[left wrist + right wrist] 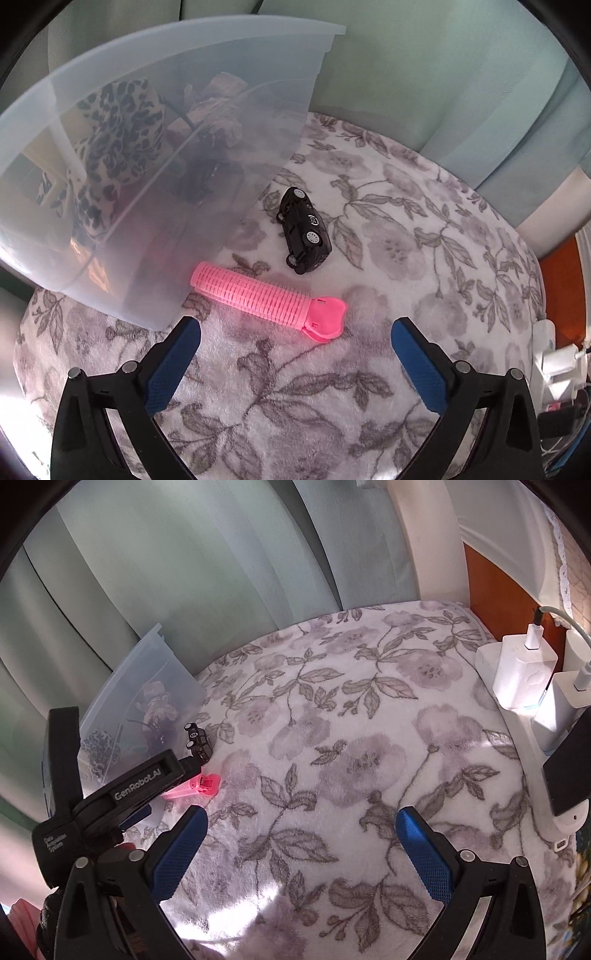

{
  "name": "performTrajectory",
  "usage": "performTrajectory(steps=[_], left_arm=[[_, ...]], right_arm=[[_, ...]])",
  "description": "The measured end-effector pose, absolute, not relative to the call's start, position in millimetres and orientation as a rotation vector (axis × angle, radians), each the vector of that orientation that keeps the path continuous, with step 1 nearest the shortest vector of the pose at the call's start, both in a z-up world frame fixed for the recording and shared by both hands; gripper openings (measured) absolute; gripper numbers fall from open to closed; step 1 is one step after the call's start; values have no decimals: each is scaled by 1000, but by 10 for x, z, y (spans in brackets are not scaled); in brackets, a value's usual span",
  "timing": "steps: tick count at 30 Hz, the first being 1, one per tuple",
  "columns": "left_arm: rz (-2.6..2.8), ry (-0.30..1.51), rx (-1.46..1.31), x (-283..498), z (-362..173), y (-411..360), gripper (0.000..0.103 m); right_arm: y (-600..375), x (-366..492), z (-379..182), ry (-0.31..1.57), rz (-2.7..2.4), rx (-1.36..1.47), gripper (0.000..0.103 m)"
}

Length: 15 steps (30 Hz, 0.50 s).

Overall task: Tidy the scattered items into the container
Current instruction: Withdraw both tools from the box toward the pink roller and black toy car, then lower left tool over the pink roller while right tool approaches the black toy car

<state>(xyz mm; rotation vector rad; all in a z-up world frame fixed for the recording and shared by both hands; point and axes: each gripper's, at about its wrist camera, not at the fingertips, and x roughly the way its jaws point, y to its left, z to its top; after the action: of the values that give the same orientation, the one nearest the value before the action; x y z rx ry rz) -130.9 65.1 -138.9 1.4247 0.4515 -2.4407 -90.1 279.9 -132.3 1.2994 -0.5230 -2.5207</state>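
Note:
A pink hair roller clip (266,301) lies on the floral blanket (406,258), just ahead of my open, empty left gripper (295,332). A black toy car (304,230) lies on its side just beyond the roller. A translucent plastic container (147,166) stands at the left; it holds a leopard-print item (122,140) and some dark and floral pieces. In the right wrist view the container (147,701), the car (197,742) and the roller (201,784) are at far left, partly behind the left gripper's body. My right gripper (301,827) is open and empty over the blanket.
Pale green curtains (184,572) hang behind the surface. White chargers with cables (524,672) and a dark device (569,768) sit at the right edge. The blanket's floral middle (351,720) lies ahead of the right gripper.

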Motion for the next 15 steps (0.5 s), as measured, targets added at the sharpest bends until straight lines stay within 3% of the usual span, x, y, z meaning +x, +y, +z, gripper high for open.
performTrajectory(steps=[7,12,15], left_arm=[[-2363,416,1413,-1459,-1548,697,102],[-2296,404,1406,-1504,-1666,602,83],[-2295,411,1412,-1492,-1703,580,80]], right_arm=[[2823,-921,-1422,-510,-2505,1318,103],[2846,-942,-1457,-497,-2509,1319,103],[2860,-956,-1474,-499,-2507,1322,103]])
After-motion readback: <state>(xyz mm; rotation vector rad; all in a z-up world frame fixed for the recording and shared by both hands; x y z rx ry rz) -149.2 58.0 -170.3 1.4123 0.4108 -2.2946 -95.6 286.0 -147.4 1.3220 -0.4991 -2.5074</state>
